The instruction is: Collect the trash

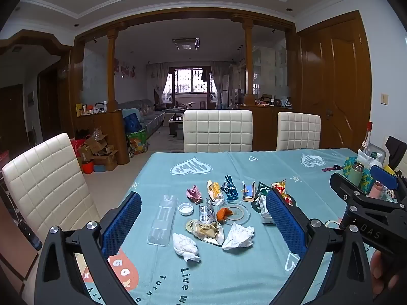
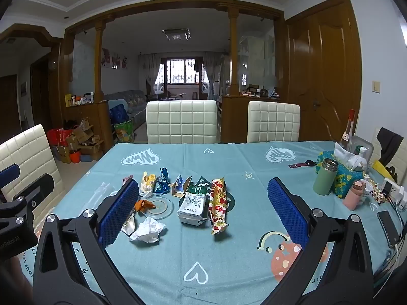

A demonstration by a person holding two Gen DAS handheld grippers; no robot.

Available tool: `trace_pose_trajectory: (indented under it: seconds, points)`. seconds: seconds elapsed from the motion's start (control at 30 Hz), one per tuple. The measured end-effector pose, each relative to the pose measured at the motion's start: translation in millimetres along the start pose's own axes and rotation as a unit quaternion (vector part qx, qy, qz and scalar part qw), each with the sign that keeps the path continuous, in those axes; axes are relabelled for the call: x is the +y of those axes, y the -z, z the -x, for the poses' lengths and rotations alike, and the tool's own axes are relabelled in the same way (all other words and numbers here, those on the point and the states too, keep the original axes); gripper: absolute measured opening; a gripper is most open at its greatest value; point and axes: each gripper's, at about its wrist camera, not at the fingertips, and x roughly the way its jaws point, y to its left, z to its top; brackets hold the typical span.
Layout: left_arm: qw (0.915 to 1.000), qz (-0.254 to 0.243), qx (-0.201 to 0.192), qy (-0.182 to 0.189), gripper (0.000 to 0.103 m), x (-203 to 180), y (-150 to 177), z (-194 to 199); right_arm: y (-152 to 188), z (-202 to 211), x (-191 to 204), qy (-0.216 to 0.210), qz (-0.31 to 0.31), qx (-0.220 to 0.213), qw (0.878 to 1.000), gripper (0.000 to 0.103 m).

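Observation:
Trash lies scattered on the blue tablecloth (image 1: pixel 229 274). In the left wrist view I see two crumpled white tissues (image 1: pixel 185 247) (image 1: pixel 238 236), a flattened clear plastic bottle (image 1: pixel 163 220), its white cap (image 1: pixel 185 208), a gold wrapper (image 1: pixel 207 231), a pink wrapper (image 1: pixel 194 194) and a glass ashtray (image 1: pixel 235 212) with orange peel. My left gripper (image 1: pixel 203 225) hangs open above them, holding nothing. The right wrist view shows a white tissue pack (image 2: pixel 192 208) and a long red-yellow wrapper (image 2: pixel 217 203). My right gripper (image 2: pixel 203 213) is open and empty above the cloth.
White padded chairs (image 1: pixel 218 130) stand at the far side and one (image 1: pixel 48 185) at the left. On the table's right edge are a green flask (image 2: pixel 325 176), a pink bottle (image 2: pixel 354 194), a beaded tissue box (image 2: pixel 343 178), a glass bottle (image 2: pixel 348 129) and a phone (image 2: pixel 388 226).

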Motion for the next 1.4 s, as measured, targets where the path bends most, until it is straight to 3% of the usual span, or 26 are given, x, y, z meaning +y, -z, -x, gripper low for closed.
trace_pose_trajectory:
  seconds: [1.4]
  points:
    - [0.9998,0.004,0.011,0.016,0.096,2.7,0.1,-3.3,2.5,-0.9,4.5,-0.001,0.005,0.002,1.000,0.100]
